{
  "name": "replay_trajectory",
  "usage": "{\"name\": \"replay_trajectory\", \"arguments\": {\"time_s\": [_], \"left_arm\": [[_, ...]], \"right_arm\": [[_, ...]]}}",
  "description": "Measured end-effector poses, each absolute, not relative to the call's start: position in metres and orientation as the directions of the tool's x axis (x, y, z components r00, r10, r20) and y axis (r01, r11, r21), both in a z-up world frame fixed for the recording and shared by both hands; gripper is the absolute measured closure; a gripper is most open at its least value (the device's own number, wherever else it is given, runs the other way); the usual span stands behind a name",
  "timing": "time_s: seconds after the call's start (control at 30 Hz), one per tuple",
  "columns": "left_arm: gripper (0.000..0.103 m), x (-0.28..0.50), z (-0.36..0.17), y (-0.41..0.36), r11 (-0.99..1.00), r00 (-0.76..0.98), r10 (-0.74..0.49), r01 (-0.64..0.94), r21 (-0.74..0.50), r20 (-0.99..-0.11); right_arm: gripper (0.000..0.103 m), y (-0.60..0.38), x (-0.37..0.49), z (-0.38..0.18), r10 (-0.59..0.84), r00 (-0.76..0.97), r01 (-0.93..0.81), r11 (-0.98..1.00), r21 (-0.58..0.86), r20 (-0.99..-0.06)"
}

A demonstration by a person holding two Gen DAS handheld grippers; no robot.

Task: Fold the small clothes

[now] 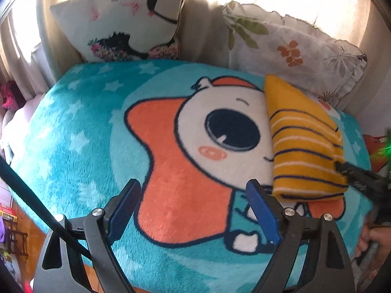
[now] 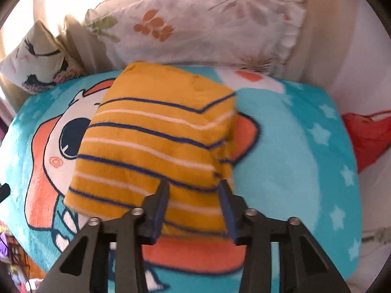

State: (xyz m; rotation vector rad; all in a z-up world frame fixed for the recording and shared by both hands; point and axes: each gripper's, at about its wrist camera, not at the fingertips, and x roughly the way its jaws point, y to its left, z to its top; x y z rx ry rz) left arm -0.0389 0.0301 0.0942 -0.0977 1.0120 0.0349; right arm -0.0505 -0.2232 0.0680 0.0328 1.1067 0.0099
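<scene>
A folded yellow garment point(image 2: 151, 146) with blue and white stripes lies on a teal cartoon blanket point(image 2: 293, 146). My right gripper point(image 2: 195, 190) is open, its fingers either side of the garment's near edge. In the left wrist view the garment point(image 1: 305, 146) lies at the right. My left gripper point(image 1: 193, 190) is open and empty above the blanket point(image 1: 73, 134), just left of the garment. The right gripper's tip point(image 1: 352, 171) touches the garment's right edge there.
A cartoon-print pillow point(image 1: 127, 17) and a floral pillow point(image 1: 298, 48) lean at the back of the blanket. A red cloth point(image 2: 369, 136) lies to the right. Clutter and wooden floor show at the left point(image 1: 9, 219).
</scene>
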Motion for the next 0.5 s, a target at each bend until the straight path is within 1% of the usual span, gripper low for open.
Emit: {"name": "replay_trajectory", "arguments": {"time_s": [0.13, 0.23, 0.3, 0.33, 0.37, 0.5], "left_arm": [[0.016, -0.037, 0.105, 0.023, 0.994, 0.547, -0.005, -0.089, -0.064, -0.837], [0.016, -0.038, 0.101, 0.02, 0.992, 0.524, -0.015, -0.098, -0.077, -0.852], [0.016, -0.041, 0.099, 0.017, 0.992, 0.516, -0.015, -0.101, -0.079, -0.856], [0.016, -0.042, 0.098, 0.015, 0.992, 0.516, -0.012, -0.104, -0.077, -0.857], [0.016, -0.043, 0.098, 0.014, 0.991, 0.515, -0.006, -0.109, -0.073, -0.857], [0.016, -0.043, 0.095, 0.01, 0.989, 0.511, -0.002, -0.128, -0.079, -0.86]], "right_arm": [[0.062, -0.224, -0.045, 0.045, 0.001, 0.413, -0.025, 1.0, -0.011, -0.911], [0.062, -0.236, -0.049, 0.043, -0.019, 0.368, -0.012, 1.0, -0.025, -0.93], [0.062, -0.249, -0.054, 0.051, 0.029, 0.372, 0.014, 0.999, 0.037, -0.928], [0.062, -0.258, -0.055, 0.06, 0.091, 0.404, 0.022, 0.994, 0.109, -0.91], [0.062, -0.264, -0.055, 0.068, 0.118, 0.429, 0.026, 0.989, 0.143, -0.895], [0.062, -0.274, -0.033, 0.089, 0.15, 0.523, 0.052, 0.977, 0.207, -0.839]]}}
